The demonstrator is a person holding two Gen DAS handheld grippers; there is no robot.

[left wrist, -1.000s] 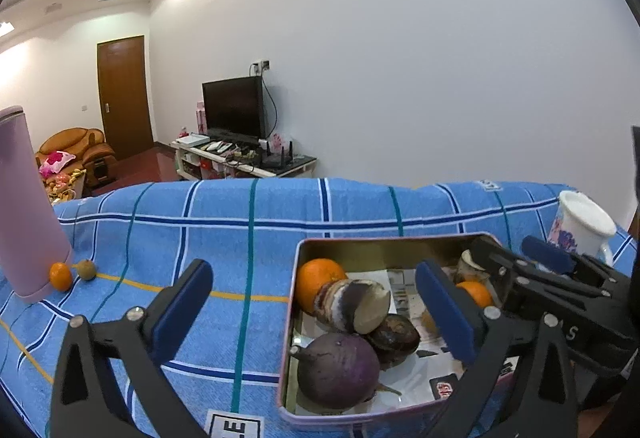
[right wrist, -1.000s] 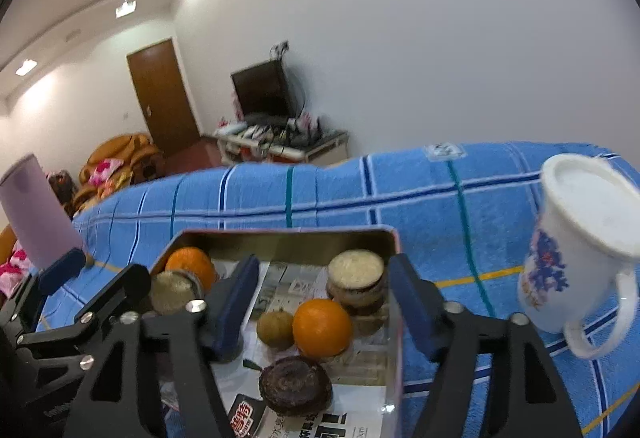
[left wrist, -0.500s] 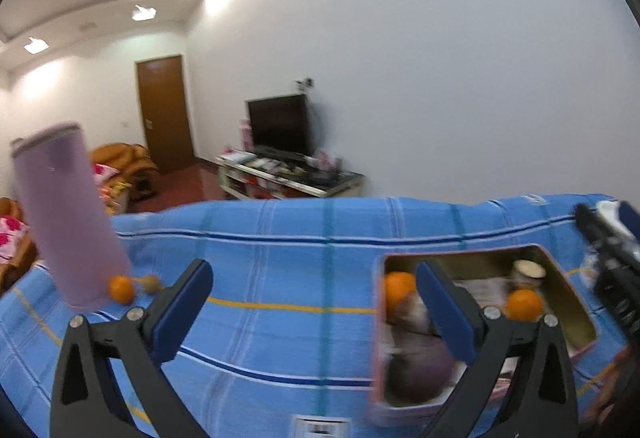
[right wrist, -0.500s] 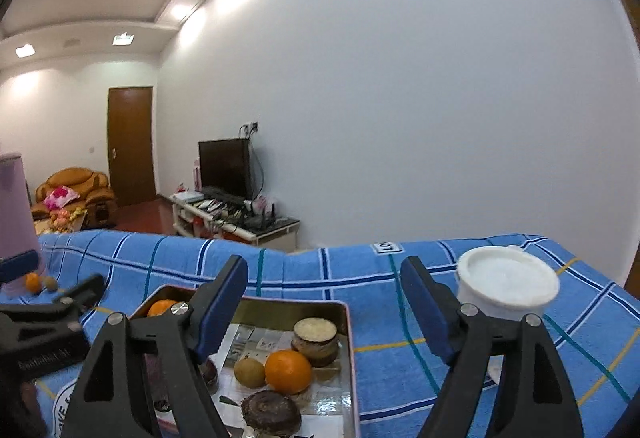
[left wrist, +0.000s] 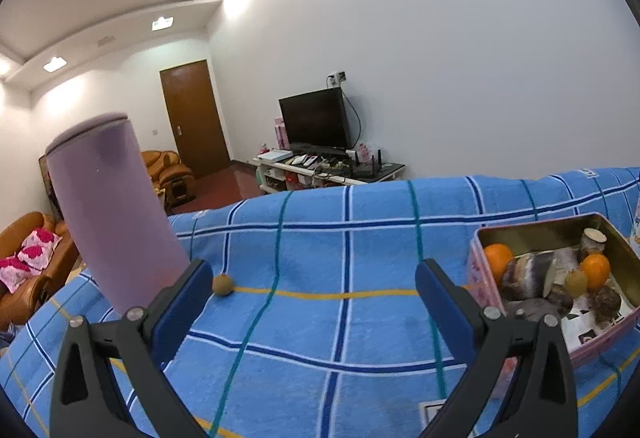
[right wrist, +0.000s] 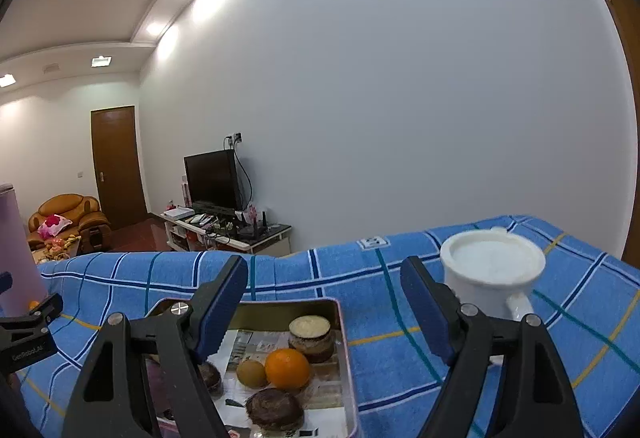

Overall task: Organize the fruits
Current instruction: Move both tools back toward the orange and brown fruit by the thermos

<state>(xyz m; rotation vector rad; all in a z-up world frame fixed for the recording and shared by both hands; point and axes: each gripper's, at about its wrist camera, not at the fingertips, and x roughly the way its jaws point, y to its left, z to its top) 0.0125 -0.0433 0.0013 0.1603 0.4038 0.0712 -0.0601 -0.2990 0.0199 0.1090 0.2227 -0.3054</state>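
Observation:
A pink-sided tin tray (left wrist: 532, 232) stands on the blue checked cloth and holds oranges (left wrist: 595, 270), a kiwi (left wrist: 576, 283) and cut dark root pieces (left wrist: 530, 274). A small brown fruit (left wrist: 222, 284) lies loose on the cloth beside a tall purple cylinder (left wrist: 116, 214). My left gripper (left wrist: 314, 274) is open and empty, with the loose fruit just right of its left finger. My right gripper (right wrist: 324, 274) is open and empty above the tray's (right wrist: 339, 322) far end, over an orange (right wrist: 287, 368) and a kiwi (right wrist: 251, 372). A small orange (right wrist: 33, 304) peeks out by the cylinder (right wrist: 14, 258).
A white mug (right wrist: 492, 278) with a handle stands right of the tray, close to the right finger. My left gripper's body (right wrist: 30, 330) shows at the left edge of the right wrist view. The cloth's far edge drops off toward a room with a television and sofas.
My left gripper swung left, away from the tray toward the purple cylinder and the loose fruit. My right gripper tilted up from the tray and its jaws widened a little.

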